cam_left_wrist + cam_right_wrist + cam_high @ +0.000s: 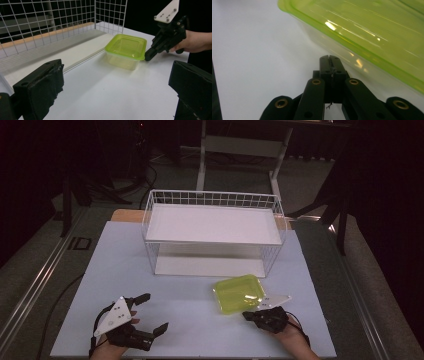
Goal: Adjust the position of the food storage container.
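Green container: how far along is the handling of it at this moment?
Early stage. Done: the green container stands lidded on the table in front of the wire rack, with nothing on the rack's shelves. In hand: the right gripper, jaws shut, has its tip at the container's side below the rim, gripping nothing. The left gripper waits open, apart. Left: any grasp or move of the container.

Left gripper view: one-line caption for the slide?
Open left gripper faces a lidded green container on the white table beside a wire rack, with the shut right gripper at its side.
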`<state>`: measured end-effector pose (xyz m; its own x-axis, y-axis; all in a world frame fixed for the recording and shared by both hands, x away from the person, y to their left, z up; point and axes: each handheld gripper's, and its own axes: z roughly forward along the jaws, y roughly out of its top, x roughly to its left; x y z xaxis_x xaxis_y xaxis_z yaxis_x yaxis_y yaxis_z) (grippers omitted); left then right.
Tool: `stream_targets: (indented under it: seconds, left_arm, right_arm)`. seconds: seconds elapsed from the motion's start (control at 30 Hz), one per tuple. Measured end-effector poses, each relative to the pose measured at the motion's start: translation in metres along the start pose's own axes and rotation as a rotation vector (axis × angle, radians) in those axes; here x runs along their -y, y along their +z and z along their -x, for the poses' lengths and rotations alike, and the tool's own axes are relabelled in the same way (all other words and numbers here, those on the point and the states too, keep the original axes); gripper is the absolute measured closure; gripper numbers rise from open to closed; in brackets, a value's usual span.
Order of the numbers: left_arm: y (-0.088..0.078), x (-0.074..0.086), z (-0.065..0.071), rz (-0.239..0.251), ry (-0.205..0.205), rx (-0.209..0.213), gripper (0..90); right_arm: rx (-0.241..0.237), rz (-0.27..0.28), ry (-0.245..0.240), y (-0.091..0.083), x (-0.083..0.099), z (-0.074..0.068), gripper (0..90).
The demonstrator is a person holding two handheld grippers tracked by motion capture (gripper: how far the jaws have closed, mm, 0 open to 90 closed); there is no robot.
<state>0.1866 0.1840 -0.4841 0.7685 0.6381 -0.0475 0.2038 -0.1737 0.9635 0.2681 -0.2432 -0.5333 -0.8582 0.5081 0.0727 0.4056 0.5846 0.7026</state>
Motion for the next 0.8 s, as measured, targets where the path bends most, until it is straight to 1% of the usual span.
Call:
stream_targets:
  seconds: [0.07, 0.1, 0.2, 0.23, 0.27, 0.3, 0.37, 0.5, 0.57, 0.63, 0.67, 0.7, 0.8]
  left_arm:
    - [0.001, 0.000, 0.000, -0.002, 0.000, 0.001, 0.6]
    - [0.001, 0.000, 0.001, -0.002, 0.001, 0.001, 0.6]
    - [0.001, 0.000, 0.001, -0.002, 0.004, -0.001, 0.6]
    - [0.001, 0.000, 0.001, -0.002, 0.003, -0.002, 0.7]
    - [0.001, 0.000, 0.001, -0.002, 0.003, -0.002, 0.6]
    - [0.001, 0.000, 0.001, -0.001, 0.001, -0.002, 0.6]
    - [0.001, 0.000, 0.001, -0.001, -0.002, -0.002, 0.7]
    - [0.002, 0.000, 0.000, -0.005, -0.001, -0.002, 0.6]
    - [0.002, 0.001, 0.000, -0.006, -0.002, -0.002, 0.6]
    - [0.002, 0.001, 0.000, -0.006, -0.002, -0.003, 0.6]
    - [0.002, 0.001, 0.000, -0.006, -0.002, -0.003, 0.7]
    - [0.002, 0.001, 0.000, -0.007, -0.003, -0.004, 0.6]
    - [0.001, 0.001, 0.000, -0.007, -0.005, -0.003, 0.7]
  right_arm:
    - [0.038, 0.000, -0.004, -0.007, 0.005, 0.005, 90.0]
    - [0.053, 0.005, 0.014, -0.011, 0.009, 0.009, 90.0]
    - [0.083, 0.011, 0.046, -0.019, 0.017, 0.018, 90.0]
    - [0.095, 0.011, 0.052, -0.021, 0.020, 0.021, 90.0]
    - [0.095, 0.011, 0.052, -0.021, 0.020, 0.021, 90.0]
    - [0.135, 0.008, 0.060, -0.027, 0.026, 0.029, 90.0]
    - [0.157, 0.010, 0.072, -0.030, 0.028, 0.035, 90.0]
    - [0.220, 0.021, 0.094, -0.034, 0.028, 0.052, 90.0]
    - [0.241, 0.028, 0.117, -0.034, 0.026, 0.061, 90.0]
    - [0.259, 0.034, 0.134, -0.032, 0.024, 0.068, 90.0]
    - [0.259, 0.034, 0.134, -0.032, 0.024, 0.068, 90.0]
    - [0.252, 0.038, 0.158, -0.028, 0.024, 0.074, 90.0]
    - [0.236, 0.034, 0.149, -0.023, 0.021, 0.073, 90.0]
